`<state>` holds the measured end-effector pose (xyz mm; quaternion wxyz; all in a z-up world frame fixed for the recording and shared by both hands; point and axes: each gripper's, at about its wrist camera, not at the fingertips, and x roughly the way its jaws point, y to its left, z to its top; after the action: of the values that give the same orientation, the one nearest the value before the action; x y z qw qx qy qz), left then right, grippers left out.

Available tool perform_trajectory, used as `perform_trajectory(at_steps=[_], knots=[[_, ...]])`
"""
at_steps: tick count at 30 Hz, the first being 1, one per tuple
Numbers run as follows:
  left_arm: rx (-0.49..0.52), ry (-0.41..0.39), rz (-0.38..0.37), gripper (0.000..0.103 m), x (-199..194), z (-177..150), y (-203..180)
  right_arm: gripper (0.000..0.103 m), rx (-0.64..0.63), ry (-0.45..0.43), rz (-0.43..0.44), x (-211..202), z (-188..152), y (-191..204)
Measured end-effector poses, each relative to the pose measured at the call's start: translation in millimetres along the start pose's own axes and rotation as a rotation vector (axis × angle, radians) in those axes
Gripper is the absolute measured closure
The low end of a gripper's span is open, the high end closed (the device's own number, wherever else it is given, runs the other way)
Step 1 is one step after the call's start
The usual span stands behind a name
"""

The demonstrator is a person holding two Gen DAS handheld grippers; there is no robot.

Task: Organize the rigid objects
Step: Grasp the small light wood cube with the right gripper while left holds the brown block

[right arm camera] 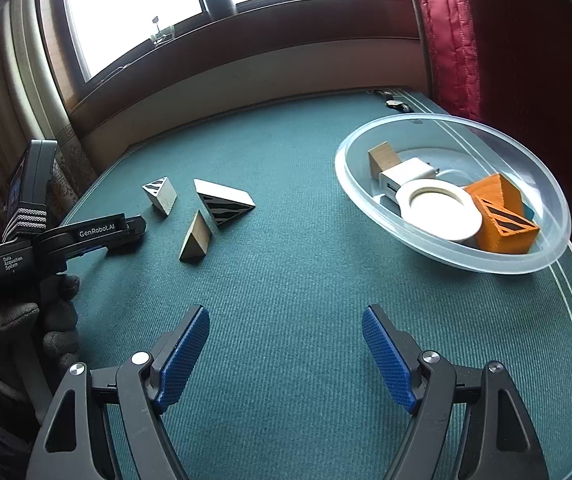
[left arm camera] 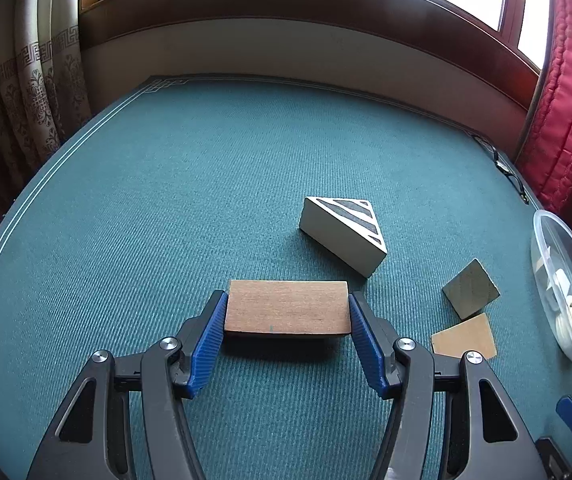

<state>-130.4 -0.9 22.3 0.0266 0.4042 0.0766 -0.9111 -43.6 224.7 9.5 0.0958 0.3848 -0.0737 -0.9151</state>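
My left gripper (left arm camera: 288, 312) clamps the brown wooden block (left arm camera: 287, 310) at lower centre. My right gripper (right arm camera: 286, 336) gapes wide over bare green cloth (right arm camera: 286, 264), holding nothing; clear bowl (right arm camera: 558, 240) at upper right.

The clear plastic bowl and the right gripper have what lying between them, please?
Only bare teal tablecloth separates right gripper and bowl, in right wrist view.

We see a matt, grainy wooden block (left arm camera: 287, 307) between the left tool's (left arm camera: 286, 322) ribbed blue pads (left arm camera: 207, 344), over the bench's (left arm camera: 165, 184) ribbed teal cloth. At three o'clock, the bowl (right arm camera: 542, 256) looks like smooth, translucent plastic.
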Motion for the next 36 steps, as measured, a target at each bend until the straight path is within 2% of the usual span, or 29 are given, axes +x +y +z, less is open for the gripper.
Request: perform_trajectory(at_steps=[9,19,25,27,32,36], knots=[[-0.008,-0.039,-0.002,0.042,-13.4,-0.5,5.5,0.021,-0.08,0.057,0.053,26.8,21.3,19.6],[-0.022,-0.065,-0.004,0.042,-22.9,-0.3,12.8,0.021,-0.101,0.039,-0.095,56.0,44.6,27.8],[-0.041,-0.066,-0.002,0.042,-24.0,0.9,18.7,0.021,-0.152,0.046,-0.117,65.8,49.3,41.5],[-0.049,-0.065,-0.001,0.042,-24.4,1.0,20.2,0.021,-0.178,0.048,-0.096,64.3,47.2,49.4],[-0.059,-0.063,0.001,0.042,-24.4,1.4,23.0,0.021,-0.237,0.082,0.018,61.0,35.3,71.5],[-0.065,-0.063,0.001,0.042,-24.6,1.7,24.5,0.021,-0.222,0.094,0.068,61.2,35.9,73.4]])
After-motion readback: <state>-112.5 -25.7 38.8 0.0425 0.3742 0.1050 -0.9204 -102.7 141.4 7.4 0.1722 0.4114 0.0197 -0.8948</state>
